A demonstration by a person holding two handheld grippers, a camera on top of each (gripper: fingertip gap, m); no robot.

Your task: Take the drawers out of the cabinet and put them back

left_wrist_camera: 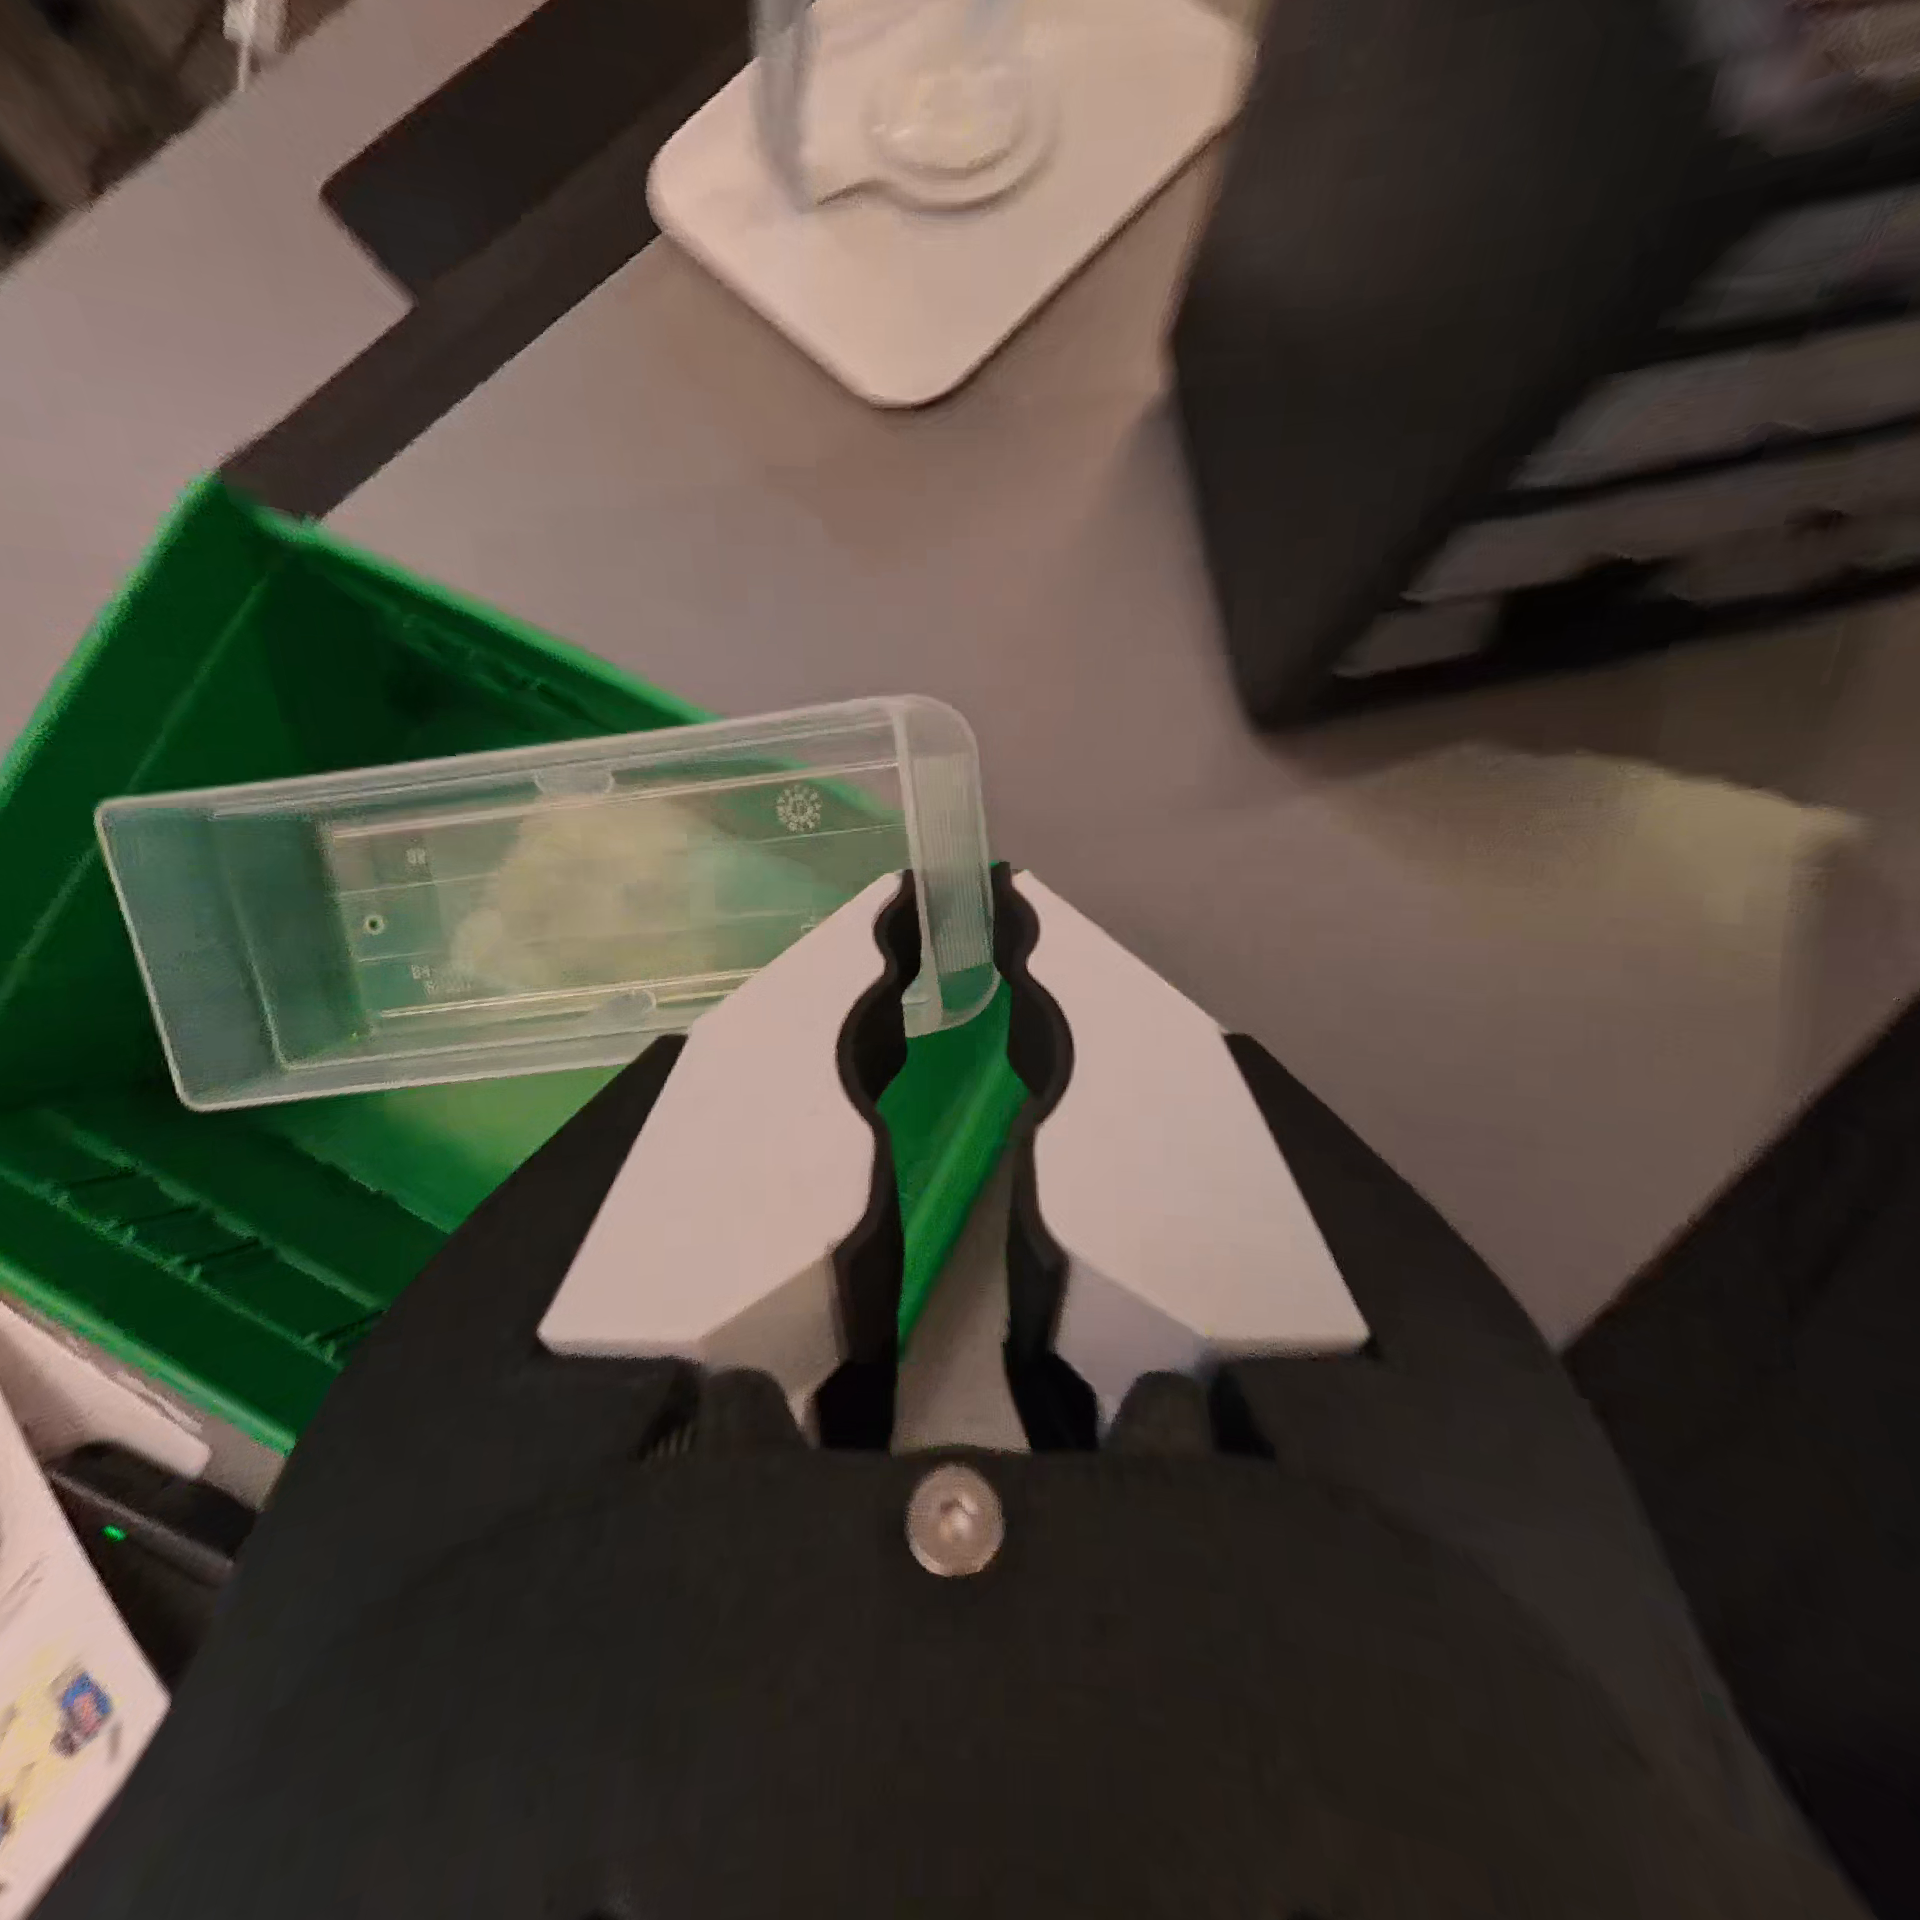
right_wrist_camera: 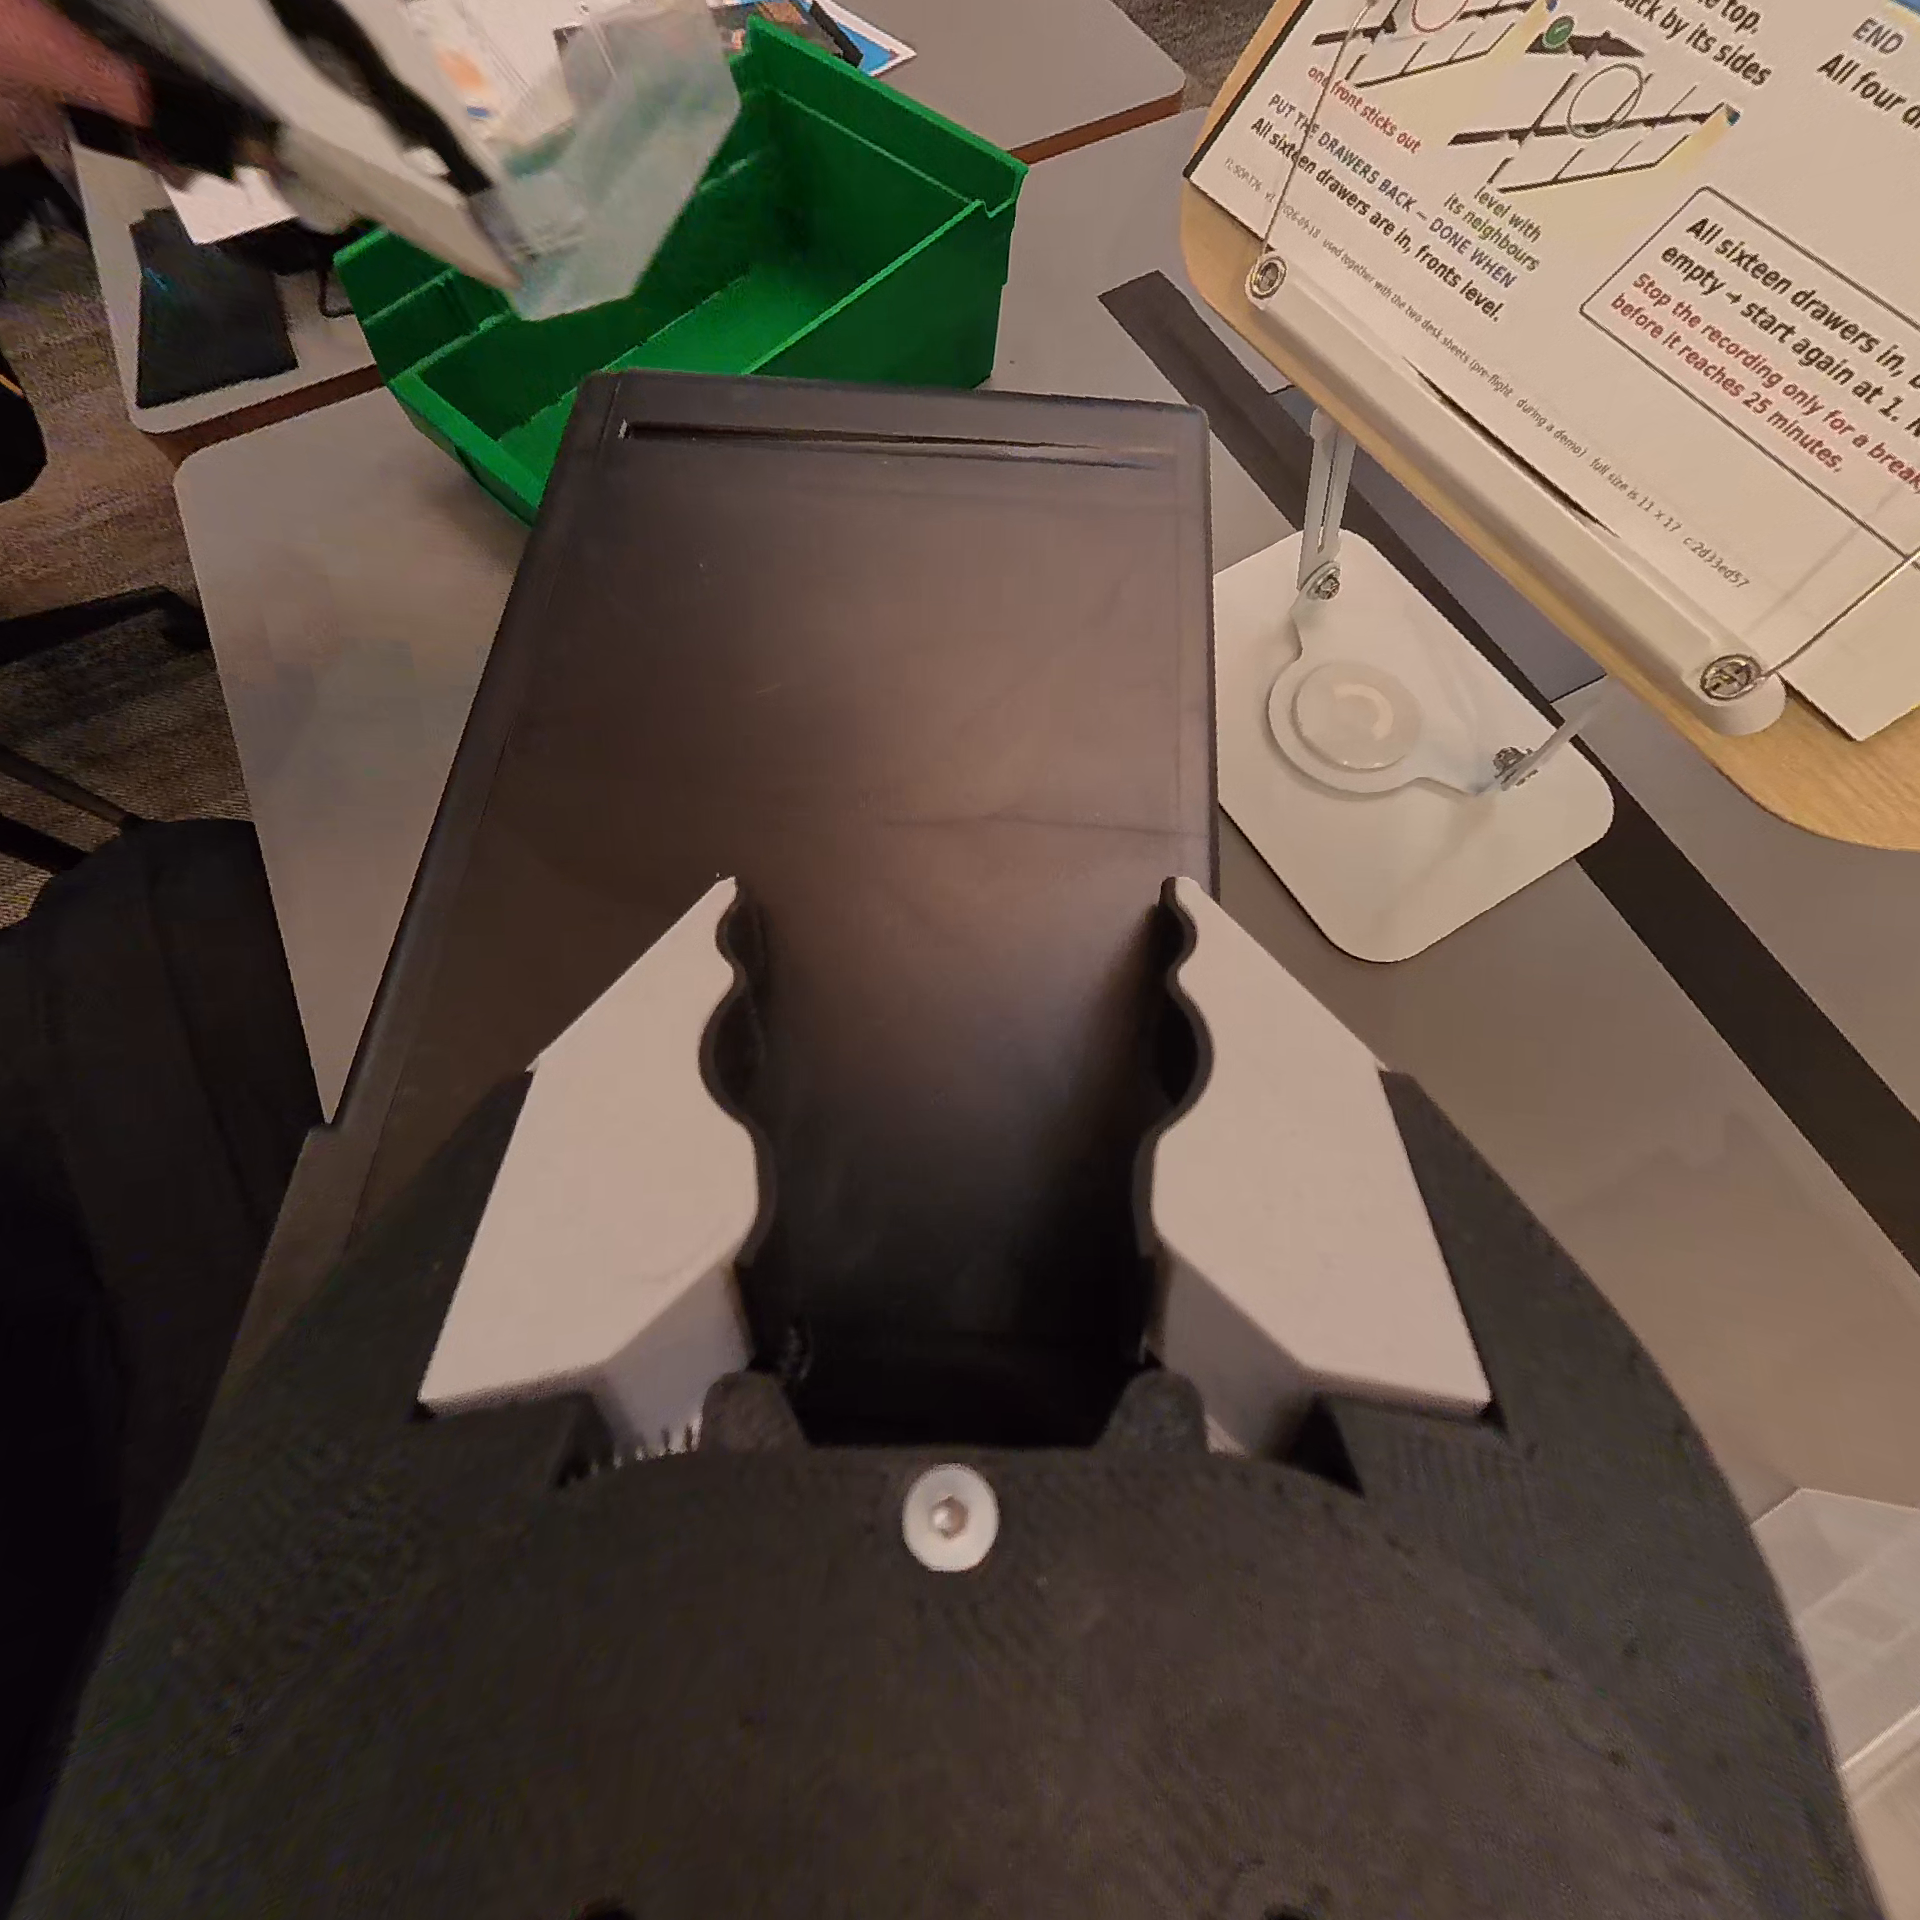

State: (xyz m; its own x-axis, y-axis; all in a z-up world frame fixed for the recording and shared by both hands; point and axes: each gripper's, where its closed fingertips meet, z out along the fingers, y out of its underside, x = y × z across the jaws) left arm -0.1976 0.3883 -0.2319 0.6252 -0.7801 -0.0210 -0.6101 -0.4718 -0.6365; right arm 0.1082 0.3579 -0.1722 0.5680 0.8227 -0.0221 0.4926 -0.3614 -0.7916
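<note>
Left hand-held gripper (left_wrist_camera: pixel 951 914) clamps clear drawer (left_wrist_camera: pixel 540 904) over green bin (left_wrist_camera: pixel 208 665); right hand-held gripper (right_wrist_camera: pixel 951 935) spread above cabinet (right_wrist_camera: pixel 883 644)

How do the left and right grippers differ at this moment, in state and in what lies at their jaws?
The left gripper is shut on the clear drawer, pinching its front end; the right gripper is open and holds nothing. The left hangs over the green bin, the right over the black cabinet. The left's surroundings are blurred, the right's sharp. Both have white fingers with wavy black pads.
</note>
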